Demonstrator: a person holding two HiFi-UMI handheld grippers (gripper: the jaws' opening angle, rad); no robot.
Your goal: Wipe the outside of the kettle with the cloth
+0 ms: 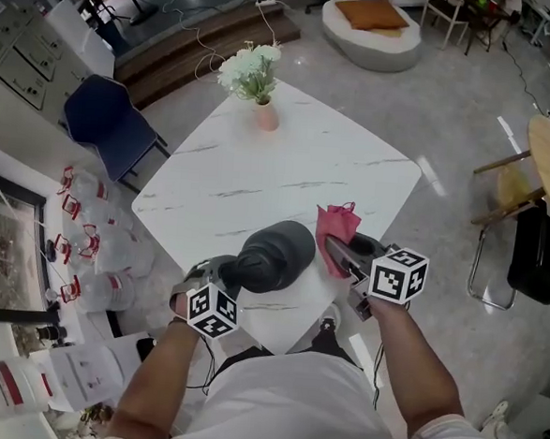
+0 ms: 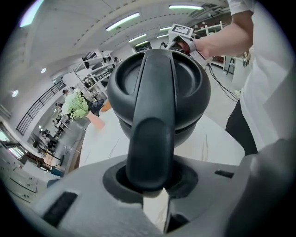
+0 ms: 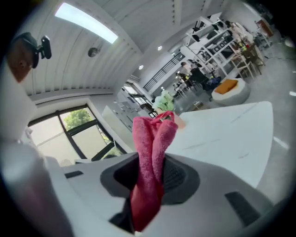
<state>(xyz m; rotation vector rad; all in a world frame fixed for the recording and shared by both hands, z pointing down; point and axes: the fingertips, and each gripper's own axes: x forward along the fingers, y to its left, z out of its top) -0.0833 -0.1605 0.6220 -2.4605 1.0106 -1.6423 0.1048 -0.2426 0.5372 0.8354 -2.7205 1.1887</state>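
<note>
1. The dark grey, round-bodied kettle (image 1: 274,256) sits in the lower middle of the head view, held up over the near corner of the table. In the left gripper view its lid and body (image 2: 159,88) fill the centre of the frame.
2. The kettle's thick, dark arched handle (image 2: 150,148) runs down into the left gripper (image 2: 152,185), whose jaws are closed narrowly on it and carry the kettle. In the head view this left gripper (image 1: 229,272) is at the kettle's lower left.
3. The crumpled pink-red terry cloth (image 1: 336,226) is just to the right of the kettle; whether the two touch cannot be told.
4. The right gripper (image 3: 147,185) pinches the cloth (image 3: 150,152) between its jaws, and the folds stand up above them. In the head view the right gripper (image 1: 343,256) is at the kettle's right.
5. Below both is a white, marble-patterned square table (image 1: 288,168).
6. At its far corner, in the upper middle of the frame, stands a pink vase of pale flowers (image 1: 256,81).
7. A dark blue chair (image 1: 108,118) stands on the floor at the upper left.
</note>
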